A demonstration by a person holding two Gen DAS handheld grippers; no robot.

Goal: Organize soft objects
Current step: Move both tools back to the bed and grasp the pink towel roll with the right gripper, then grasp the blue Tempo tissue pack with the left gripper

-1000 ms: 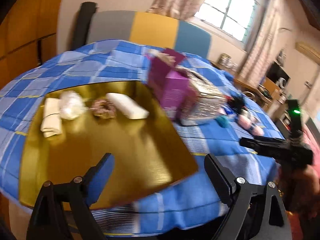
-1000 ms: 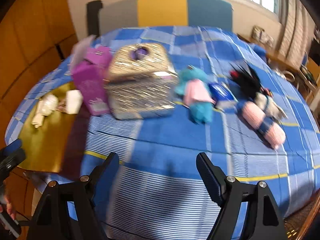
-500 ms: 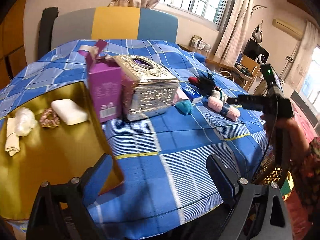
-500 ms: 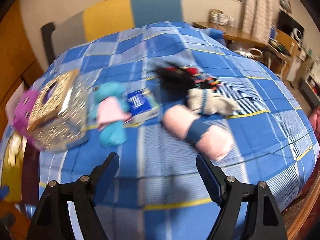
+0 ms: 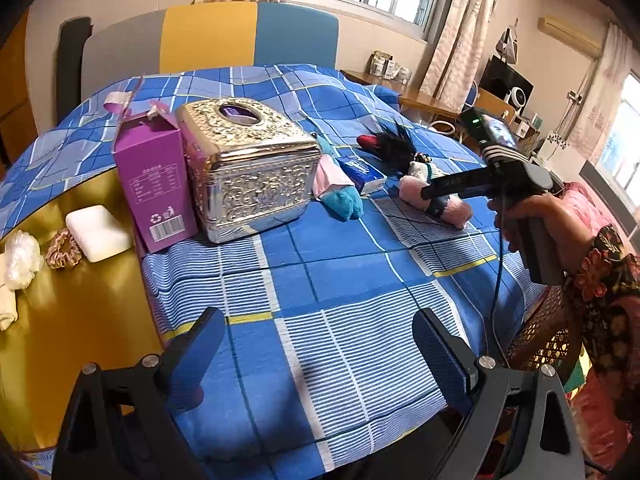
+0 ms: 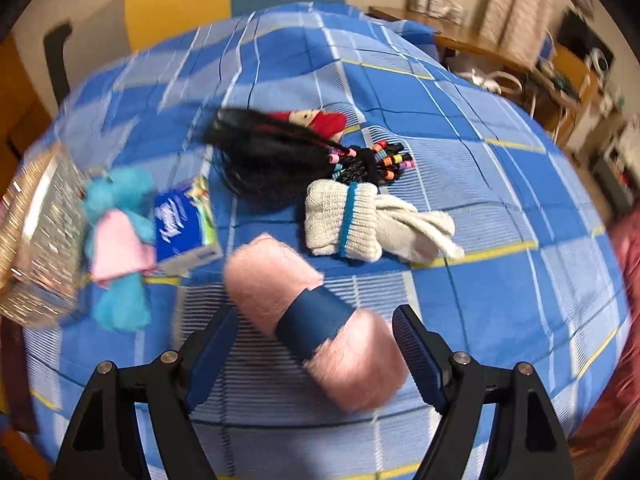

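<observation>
Pink fuzzy roll (image 6: 310,320) between wide-apart right tool (image 6: 312,344) fingers, untouched; left tool (image 5: 318,354) likewise spread, empty.

Blue plaid-covered table (image 5: 352,280) with gold tray (image 5: 76,312), silver box (image 5: 248,176), probably tissue pack (image 6: 186,226)

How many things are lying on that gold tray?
4, in a row: a white pad by the purple box, then a scrunchie, a white puff and a cloth at the frame's edge; more may be hidden.
</observation>
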